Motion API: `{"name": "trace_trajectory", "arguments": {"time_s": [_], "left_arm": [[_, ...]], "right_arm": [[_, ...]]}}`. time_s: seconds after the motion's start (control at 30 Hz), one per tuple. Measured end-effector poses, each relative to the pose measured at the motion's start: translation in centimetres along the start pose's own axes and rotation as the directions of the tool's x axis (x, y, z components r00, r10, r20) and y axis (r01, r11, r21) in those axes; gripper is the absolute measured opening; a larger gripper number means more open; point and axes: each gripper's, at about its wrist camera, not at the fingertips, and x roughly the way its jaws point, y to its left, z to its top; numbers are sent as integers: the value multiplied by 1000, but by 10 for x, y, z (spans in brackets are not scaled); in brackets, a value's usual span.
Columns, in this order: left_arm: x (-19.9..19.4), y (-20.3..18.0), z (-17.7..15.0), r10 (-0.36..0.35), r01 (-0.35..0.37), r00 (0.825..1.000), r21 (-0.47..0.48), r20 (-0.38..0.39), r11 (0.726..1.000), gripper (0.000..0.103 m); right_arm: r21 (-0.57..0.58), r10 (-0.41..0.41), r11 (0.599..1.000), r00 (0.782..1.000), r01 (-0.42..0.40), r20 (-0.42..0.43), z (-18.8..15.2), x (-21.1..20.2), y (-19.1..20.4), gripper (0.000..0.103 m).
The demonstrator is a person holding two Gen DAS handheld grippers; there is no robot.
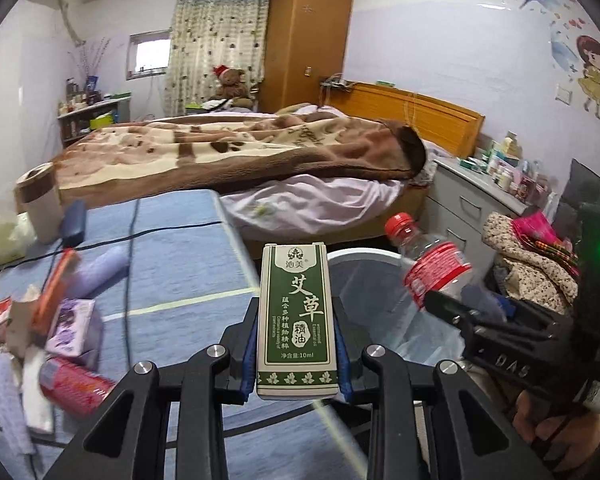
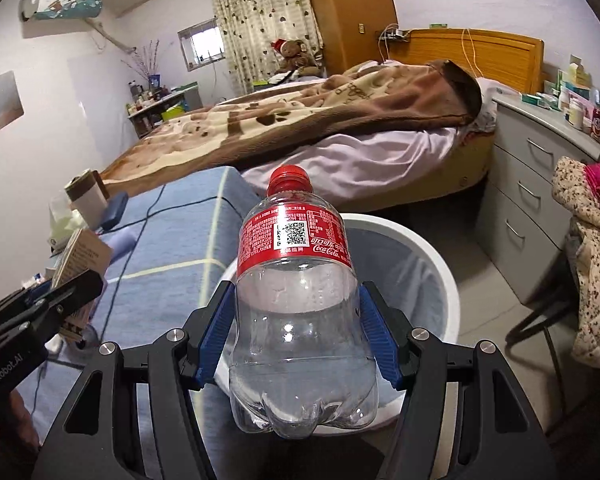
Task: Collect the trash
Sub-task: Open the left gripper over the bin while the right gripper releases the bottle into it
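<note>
Right now my left gripper (image 1: 297,354) pinches a small green-and-white box (image 1: 297,322), its blue pads (image 1: 249,360) pressed against the two long sides, the box standing upright between them with its printed face toward the camera. My right gripper (image 2: 298,338) is clamped on a clear plastic bottle (image 2: 300,312) with a red cap and red Coca-Cola label, blue pads (image 2: 216,334) squeezing its lower body on either side; the bottle points away from me, cap farthest out. Both things hang over or just at the near rim of the white round bin (image 2: 440,264), which is lined with a translucent bag and stands on the floor between the blue-covered table (image 1: 172,272) and the grey drawer cabinet (image 2: 528,216). From the left wrist the bottle shows tilted to the right of the box, above the bin's opening. On the table to the left lie more bits, blurred: a red can (image 1: 76,386) on its side, a purple carton (image 1: 70,326), a lilac tube (image 1: 100,270), a tissue pack (image 1: 4,240) and a paper roll (image 1: 40,204), with a dark cable (image 1: 130,280) running across the cloth. Beyond the table is a bed (image 1: 228,152) under a brown patterned blanket, a teddy bear (image 1: 230,84) by the curtain, and an orange wardrobe (image 1: 306,36).
</note>
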Motion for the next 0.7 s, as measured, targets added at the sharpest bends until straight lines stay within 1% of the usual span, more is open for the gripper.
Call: {"name": "trace_trajectory", "arguments": {"time_s": [0.07,0.17,0.27,0.33,0.5,0.57,0.6,0.63,0.7], "left_arm": [[10,-8,1,-25,25,999,6,-20,1000,31],[24,-19,3,-22,23,999,22,-33,999,32],[38,-28,2,-45,47,997,27,-60,999,32],[46,-34,2,-33,36,997,40,-71,999,32],[60,-37,2,-53,55,995,19,-88,998,32],[63,-38,2,-54,56,994,18,-95,998,40],[63,-38,1,-50,52,994,19,-92,998,46],[62,-38,1,-50,52,995,20,-91,998,47],[63,-38,1,-44,45,995,16,-91,999,48]], "right_arm": [[4,-14,1000,1000,14,-5,-1,2,-7,64],[4,-42,999,999,42,-23,-2,8,-15,64],[10,-41,999,998,41,-43,-4,15,-24,64],[7,-47,999,997,48,-64,-4,21,-28,64],[3,-71,997,994,71,-85,-9,26,-34,64],[12,-69,997,993,70,-93,-10,27,-38,66],[18,-63,998,994,65,-93,-10,27,-39,71],[26,-58,998,994,61,-92,-10,26,-40,76],[39,-57,997,994,61,-89,-11,25,-43,77]]}}
